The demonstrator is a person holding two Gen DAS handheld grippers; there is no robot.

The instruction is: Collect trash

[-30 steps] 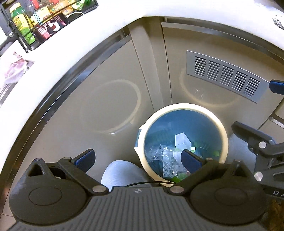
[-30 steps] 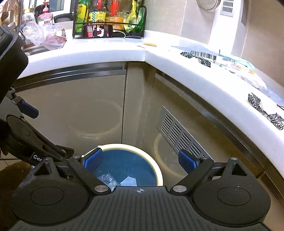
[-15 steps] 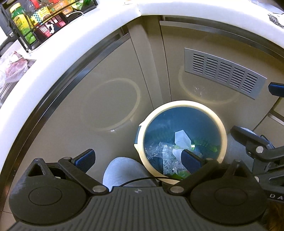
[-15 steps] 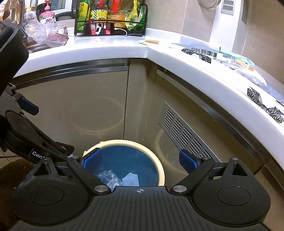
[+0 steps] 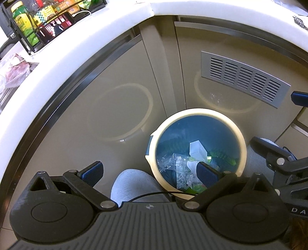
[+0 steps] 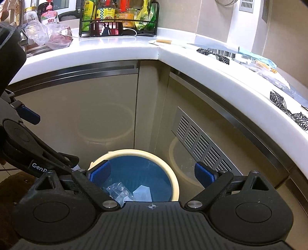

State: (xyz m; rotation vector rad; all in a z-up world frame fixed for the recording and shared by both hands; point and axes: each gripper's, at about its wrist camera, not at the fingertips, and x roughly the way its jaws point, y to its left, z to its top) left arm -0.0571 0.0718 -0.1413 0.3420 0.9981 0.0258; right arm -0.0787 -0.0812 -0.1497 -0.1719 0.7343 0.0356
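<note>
A round bin with a cream rim (image 5: 194,112) and a blue liner stands on the floor in the cabinet corner. Inside it lie a white carton (image 5: 197,149), crumpled clear plastic (image 5: 171,163) and green scraps (image 5: 223,156). My left gripper (image 5: 149,170) hangs open above the bin's left side, nothing between its blue pads. My right gripper (image 6: 152,172) is open and empty over the same bin rim (image 6: 134,152), where clear plastic (image 6: 119,191) and the carton (image 6: 143,192) show. Crumpled black-and-white wrappers (image 6: 213,54) lie on the white counter (image 6: 192,55) to the right.
A black rack of bottles (image 6: 117,18) with a phone (image 6: 106,28) stands on the counter's back corner. A clear bag (image 6: 49,36) lies near the sink. A vent grille (image 5: 244,77) is set in the right cabinet door. A person's grey-clad knee (image 5: 132,184) is below.
Both grippers have lifted and drawn back a little; the bin sits lower in both views and more of the counter top shows. Both stay open and empty.
</note>
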